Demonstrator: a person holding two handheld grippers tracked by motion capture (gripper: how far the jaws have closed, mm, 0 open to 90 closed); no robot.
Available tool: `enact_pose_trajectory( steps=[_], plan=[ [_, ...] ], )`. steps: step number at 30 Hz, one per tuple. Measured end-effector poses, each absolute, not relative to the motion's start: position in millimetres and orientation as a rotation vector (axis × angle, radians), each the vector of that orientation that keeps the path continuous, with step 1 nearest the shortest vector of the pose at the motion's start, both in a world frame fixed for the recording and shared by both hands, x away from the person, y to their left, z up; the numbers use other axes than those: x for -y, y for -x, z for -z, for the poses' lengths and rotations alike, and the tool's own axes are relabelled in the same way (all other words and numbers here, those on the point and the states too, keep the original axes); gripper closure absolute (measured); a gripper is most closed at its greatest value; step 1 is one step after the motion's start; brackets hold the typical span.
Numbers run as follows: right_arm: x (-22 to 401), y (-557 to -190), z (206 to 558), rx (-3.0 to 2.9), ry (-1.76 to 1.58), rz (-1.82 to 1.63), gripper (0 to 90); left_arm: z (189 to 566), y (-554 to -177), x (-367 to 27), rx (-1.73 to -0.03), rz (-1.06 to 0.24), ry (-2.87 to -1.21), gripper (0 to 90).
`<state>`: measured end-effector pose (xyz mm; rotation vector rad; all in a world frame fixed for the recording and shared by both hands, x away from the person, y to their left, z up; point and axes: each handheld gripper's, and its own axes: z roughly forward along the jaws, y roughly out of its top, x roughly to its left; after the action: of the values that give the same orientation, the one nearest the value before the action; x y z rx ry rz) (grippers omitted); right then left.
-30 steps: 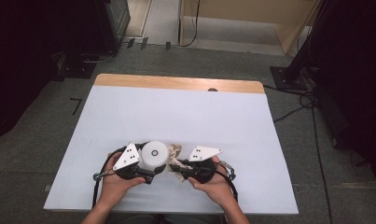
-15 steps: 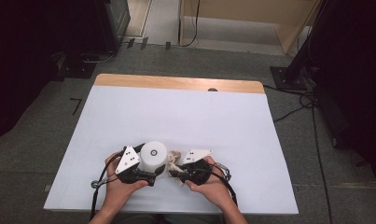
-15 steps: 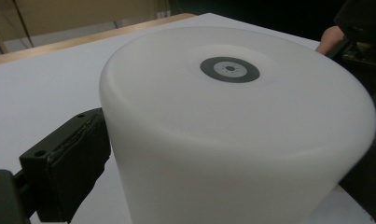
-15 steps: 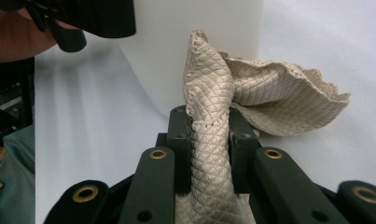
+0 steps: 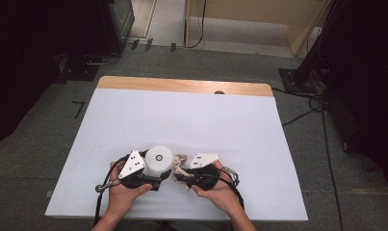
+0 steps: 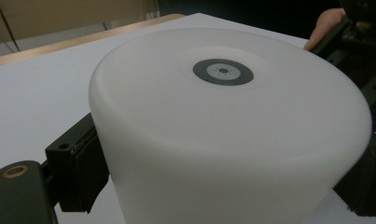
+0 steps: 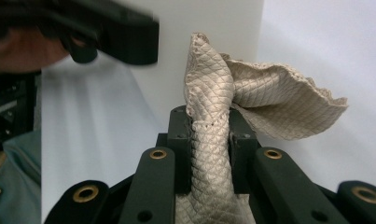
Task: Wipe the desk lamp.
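A white cylinder [image 5: 159, 160] stands upright on the white-covered desk [image 5: 182, 120], close to the edge where the person sits, and everything else gathers around it. The left hand-held gripper [image 5: 150, 177] has its two black jaws pressed against the cylinder's sides, one on each side, clamped on it; in the left gripper view the cylinder [image 6: 232, 140] has a flat top with a small dark ring at its middle. The person's left hand [image 5: 122, 190] wraps that gripper from the near side.

Just beside the cylinder, on its right, the right hand-held gripper [image 5: 181, 175] has its jaws closed tight on a beige quilted cloth [image 5: 180, 161]. In the right gripper view the cloth [image 7: 213, 140] rises bunched between the jaws, and a loose flap spreads out to one side above them, right against the cylinder's white wall [image 7: 199, 28]. The right hand [image 5: 220, 190] holds this gripper near the desk's edge. Beyond the cylinder the desk's far rim shows a bare wooden strip [image 5: 182, 85].
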<state>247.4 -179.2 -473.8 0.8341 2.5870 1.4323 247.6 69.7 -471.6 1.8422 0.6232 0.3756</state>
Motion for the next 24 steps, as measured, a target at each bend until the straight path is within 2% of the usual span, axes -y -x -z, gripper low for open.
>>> enact_pose_trajectory(
  steps=[12, 17, 24],
  plan=[
    [193.4, -242.3, 436.8, -2.383, -0.791, -1.664, 76.4, 473.2, -250.3, -69.0, -0.597, -0.354, -1.84, 7.9],
    [192.6, -245.8, 445.3, -2.43, -0.816, -1.647, 76.4, 473.3, -250.3, -68.8, -0.602, -0.353, -1.838, 7.9],
    [184.8, -254.6, 475.7, -2.602, -0.924, -1.489, 76.2, 473.4, -250.8, -68.8, -0.602, -0.351, -1.838, 7.8]
  ],
)
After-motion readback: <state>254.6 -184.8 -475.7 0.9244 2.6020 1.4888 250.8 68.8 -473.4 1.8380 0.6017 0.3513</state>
